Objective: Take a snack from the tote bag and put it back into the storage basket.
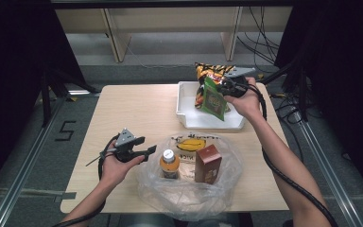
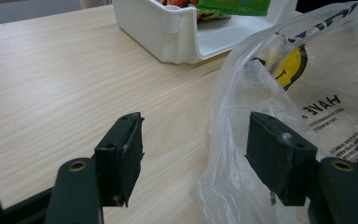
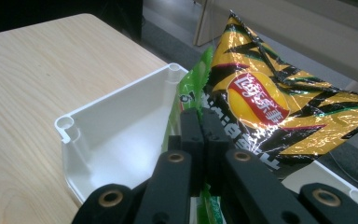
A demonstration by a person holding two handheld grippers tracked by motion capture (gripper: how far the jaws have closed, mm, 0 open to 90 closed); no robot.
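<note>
Right gripper (image 1: 223, 90) at about 1 o'clock of the surface (image 1: 137, 113), jaws clenched flat on a thin green packet (image 1: 213, 100), glossy and crinkled, hanging over a white tray (image 1: 185, 101). Behind it, leaning in the same tray, one foil chip bag (image 3: 279, 107): shiny, yellow with black stripes and a red oval logo, creased and puffed. Tray of smooth moulded plastic, rectangular, with rounded corner posts and low walls; bare floor visible at its 7 o'clock half.

Left gripper (image 2: 196, 154) at about 8 o'clock of the surface, released, two flat black pads standing apart with nothing pressed between them; thin film of a clear plastic bag (image 1: 227, 189) just beside the pad on the bag side, contact impossible to settle. Bag soft, wrinkled, translucent, printed with a yellow smiling mark and dark lettering, lying open at 6 o'clock.

Inside the bag: one small bottle (image 1: 169, 164) with a white cap and orange contents, upright; one brown carton (image 1: 208, 163), boxy and upright, just beside it at its 3 o'clock.

Surface of pale wood-grain laminate, matte, rounded corners.

Count: two grippers, one tray, two packets, one bag, one bottle, one carton.

Lower part of the green packet hidden by the jaws in the right gripper view; chip bag cut off at the frame edge there; lettering on the packets too small to read.
</note>
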